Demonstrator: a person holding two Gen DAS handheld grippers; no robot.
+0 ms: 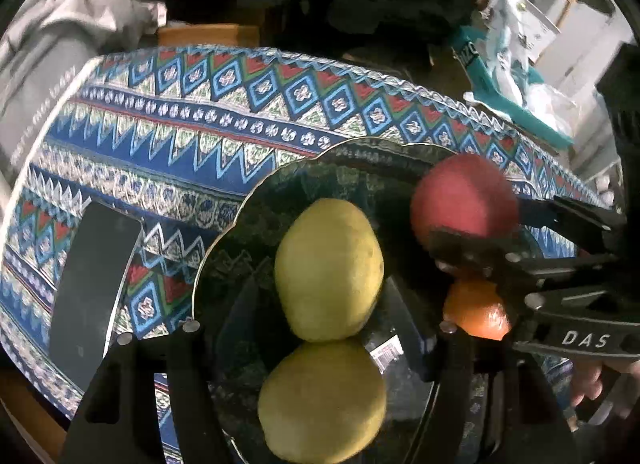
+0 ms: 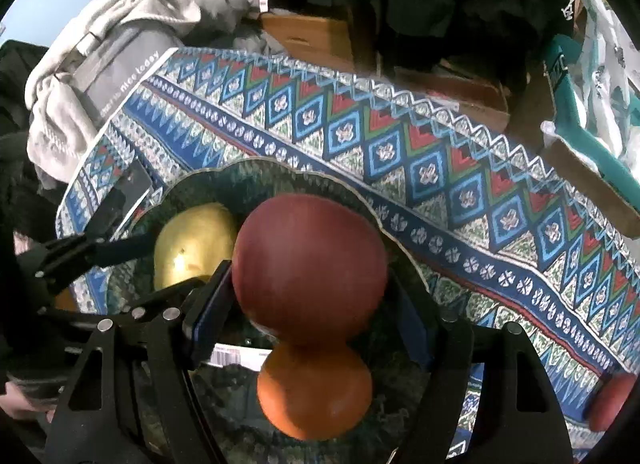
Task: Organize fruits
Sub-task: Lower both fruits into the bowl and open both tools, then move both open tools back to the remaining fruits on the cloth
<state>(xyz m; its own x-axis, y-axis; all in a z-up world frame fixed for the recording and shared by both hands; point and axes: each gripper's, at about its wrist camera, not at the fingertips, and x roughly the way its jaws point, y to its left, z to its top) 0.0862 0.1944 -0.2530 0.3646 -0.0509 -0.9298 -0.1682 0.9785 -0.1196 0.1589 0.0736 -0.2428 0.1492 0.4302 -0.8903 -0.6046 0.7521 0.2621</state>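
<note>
Hovering over the dark plate (image 2: 256, 172), the right tongs (image 2: 308, 288) grasp a red apple (image 2: 310, 268), their pads (image 2: 208, 304) pressed to its sides just above an orange (image 2: 314, 392) already lying on the plate. Left tongs (image 1: 320, 344) stand released, jaws spread either side of two yellow-green pears (image 1: 329, 268) resting together on the plate. Fruit seems to be gathered here by kind, so the apple likely goes beside the orange. Another red fruit (image 2: 612, 400) waits on the patterned bench (image 2: 440, 168), well apart.
</note>
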